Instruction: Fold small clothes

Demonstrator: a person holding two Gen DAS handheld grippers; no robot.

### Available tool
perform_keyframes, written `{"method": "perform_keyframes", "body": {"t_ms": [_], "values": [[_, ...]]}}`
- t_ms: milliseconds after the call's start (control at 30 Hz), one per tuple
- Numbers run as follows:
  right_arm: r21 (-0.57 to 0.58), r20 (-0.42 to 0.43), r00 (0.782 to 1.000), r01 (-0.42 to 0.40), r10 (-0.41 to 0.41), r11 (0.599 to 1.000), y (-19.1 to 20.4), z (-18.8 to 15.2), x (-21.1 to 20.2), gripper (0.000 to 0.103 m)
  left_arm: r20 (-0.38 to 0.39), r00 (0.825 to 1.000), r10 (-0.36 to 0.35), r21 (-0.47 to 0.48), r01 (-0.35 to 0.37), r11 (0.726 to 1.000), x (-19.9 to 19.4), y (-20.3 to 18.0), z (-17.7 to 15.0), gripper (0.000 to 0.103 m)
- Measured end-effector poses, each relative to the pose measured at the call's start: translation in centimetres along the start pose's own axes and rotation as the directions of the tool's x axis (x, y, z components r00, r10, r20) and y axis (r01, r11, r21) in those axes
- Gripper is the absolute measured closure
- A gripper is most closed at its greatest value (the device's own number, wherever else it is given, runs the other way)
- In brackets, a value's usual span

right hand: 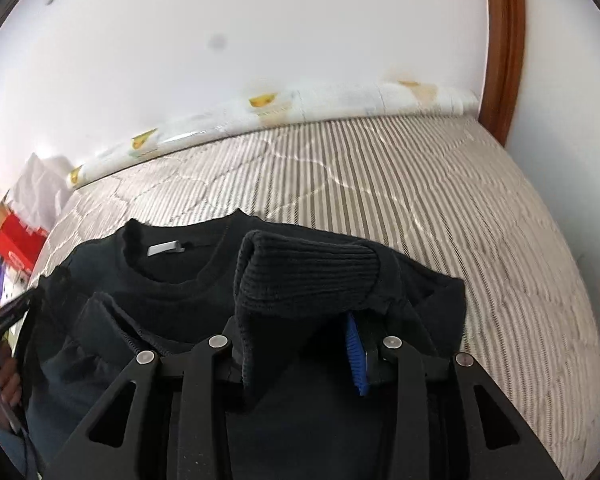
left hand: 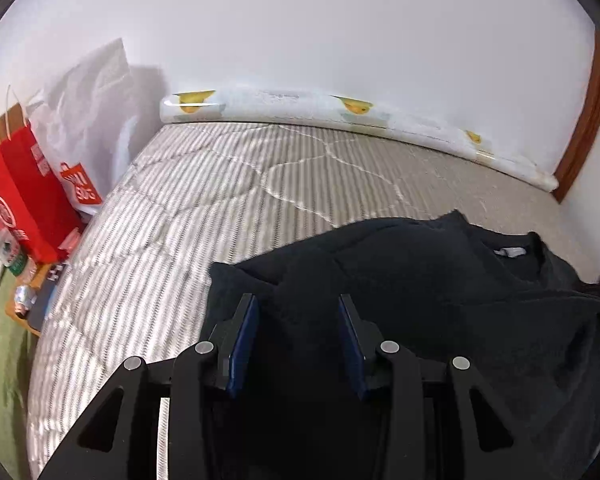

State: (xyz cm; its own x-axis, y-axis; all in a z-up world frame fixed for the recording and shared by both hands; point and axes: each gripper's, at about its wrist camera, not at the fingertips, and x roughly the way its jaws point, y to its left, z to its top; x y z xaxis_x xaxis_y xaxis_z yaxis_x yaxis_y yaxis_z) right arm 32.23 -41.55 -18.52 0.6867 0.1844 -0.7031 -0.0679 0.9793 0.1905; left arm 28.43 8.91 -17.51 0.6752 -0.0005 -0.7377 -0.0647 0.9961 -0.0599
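Black sweater mid-fold on the striped bed

Left wrist view: the left tool (left hand: 298, 304) stands part-open over the black sweater (left hand: 440, 280), fabric between its pads; grip unclear. Right wrist view: the right tool (right hand: 300, 320) holds the ribbed cuff (right hand: 308, 276), neckline (right hand: 168, 268) ahead-left.

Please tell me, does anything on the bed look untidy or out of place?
Only the black sweater stands out: it lies bunched on the striped mattress, and its ribbed cuff is draped over the right gripper. Nothing looks spilled or damaged.
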Motion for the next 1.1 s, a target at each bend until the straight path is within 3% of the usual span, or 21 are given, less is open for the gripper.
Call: {"method": "perform_keyframes", "body": {"t_ms": [300,533,667,800,967,1100], "values": [[-0.026,0.081,0.994,-0.065,0.067,0.998,0.3,0.5,-4.5,0.059,-0.024,1.000,-0.021,-0.021,0.020,1.000,-0.1,1.0,-0.5,0.065],[0.033,0.109,0.967,-0.236,0.232,0.971,-0.8,0.3,-6.1,0.046,-0.020,0.999,-0.037,-0.031,0.036,0.999,-1.8,1.5,-1.3,0.065],[0.113,0.098,0.968,-0.243,0.233,0.963,-1.9,0.2,-6.1,0.046,-0.006,0.999,-0.039,-0.019,0.039,0.999,-2.8,1.5,-1.7,0.065],[0.085,0.122,0.972,-0.210,0.199,0.974,-2.0,-0.7,-6.8,0.044,-0.007,0.999,-0.031,-0.008,0.031,0.999,-3.1,1.6,-1.9,0.065],[0.118,0.178,0.959,-0.244,0.221,0.963,-3.4,-0.5,-8.3,0.039,-0.009,0.999,-0.040,-0.011,0.039,0.999,-2.7,1.3,-1.4,0.065],[0.092,0.192,0.969,-0.174,0.154,0.980,-3.7,-0.2,-8.4,0.037,-0.011,0.999,-0.031,0.000,0.031,1.000,-1.8,0.9,-0.7,0.065]]}}
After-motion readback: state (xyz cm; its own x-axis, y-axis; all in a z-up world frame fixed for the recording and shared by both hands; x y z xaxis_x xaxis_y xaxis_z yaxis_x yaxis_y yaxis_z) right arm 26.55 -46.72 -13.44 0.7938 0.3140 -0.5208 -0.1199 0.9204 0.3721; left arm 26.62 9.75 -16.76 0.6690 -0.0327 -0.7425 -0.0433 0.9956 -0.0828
